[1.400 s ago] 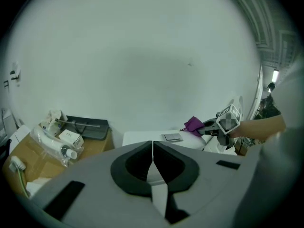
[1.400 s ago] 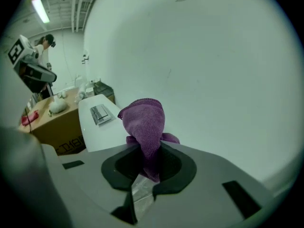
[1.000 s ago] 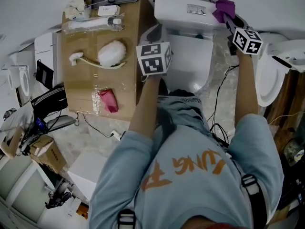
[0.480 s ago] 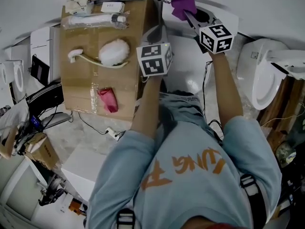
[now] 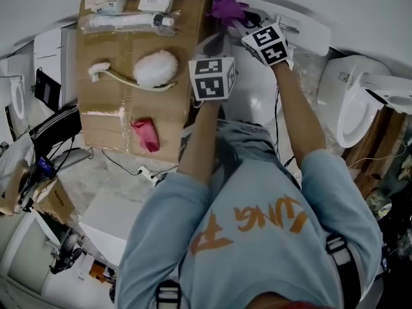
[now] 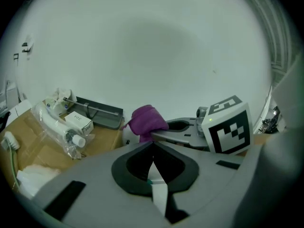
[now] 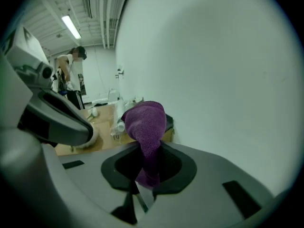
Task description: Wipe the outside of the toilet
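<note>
One bunched purple cloth [image 5: 225, 8] in right gripper [image 5: 237, 19], near white toilet [image 5: 309, 34].

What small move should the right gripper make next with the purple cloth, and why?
Probably press the purple cloth down and draw it rightward along the toilet tank. The right gripper is shut on the cloth at the tank's left end, and the rest of the tank lies to its right.

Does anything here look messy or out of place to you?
Nothing spilled or broken. Only loose cables trail over the floor beside the cardboard box, and a crumpled pink cloth lies on it.
</note>
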A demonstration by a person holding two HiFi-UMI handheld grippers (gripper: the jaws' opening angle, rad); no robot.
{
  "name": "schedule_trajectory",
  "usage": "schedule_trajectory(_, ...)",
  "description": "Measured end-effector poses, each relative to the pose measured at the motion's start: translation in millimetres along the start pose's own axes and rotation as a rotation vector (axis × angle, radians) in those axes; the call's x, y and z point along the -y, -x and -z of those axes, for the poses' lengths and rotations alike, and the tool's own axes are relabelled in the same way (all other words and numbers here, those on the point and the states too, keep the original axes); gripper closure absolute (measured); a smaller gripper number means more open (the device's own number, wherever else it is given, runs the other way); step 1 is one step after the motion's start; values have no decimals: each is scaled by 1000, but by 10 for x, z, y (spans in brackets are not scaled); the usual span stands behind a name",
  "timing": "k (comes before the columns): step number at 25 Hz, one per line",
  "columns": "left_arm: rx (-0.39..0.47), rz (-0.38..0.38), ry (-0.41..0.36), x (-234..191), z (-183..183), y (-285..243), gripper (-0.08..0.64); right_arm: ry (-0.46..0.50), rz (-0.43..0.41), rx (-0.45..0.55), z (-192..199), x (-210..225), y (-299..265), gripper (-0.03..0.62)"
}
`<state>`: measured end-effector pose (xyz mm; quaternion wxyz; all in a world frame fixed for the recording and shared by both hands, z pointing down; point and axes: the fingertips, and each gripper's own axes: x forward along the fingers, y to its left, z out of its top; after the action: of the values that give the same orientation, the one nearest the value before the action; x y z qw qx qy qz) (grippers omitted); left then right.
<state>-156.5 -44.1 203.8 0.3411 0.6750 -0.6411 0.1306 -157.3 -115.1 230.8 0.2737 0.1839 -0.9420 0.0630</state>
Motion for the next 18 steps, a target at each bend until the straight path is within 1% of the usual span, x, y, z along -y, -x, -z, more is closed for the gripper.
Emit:
schedule_trajectory(2,-9,-6,7,-61,13,-24,535,37,-15,-46,113,-58,-76,518)
schedule_trajectory(4,-16,-8,9,-98,18,-54,535,54,-21,-61,196,-87,-101,518)
schedule_trajectory(8,-30,-7,7,-101,39,-93,535,31,-10,-64,256,-77,-79,518)
schedule_trajectory(11,-39,-2,-3,-46,63,-104,535,35,-21,-89,291,-71,-33,518)
schedule_trajectory(18,-61,16,-30,91,123,-138,535,27,-32,-86,412,-25,146,520)
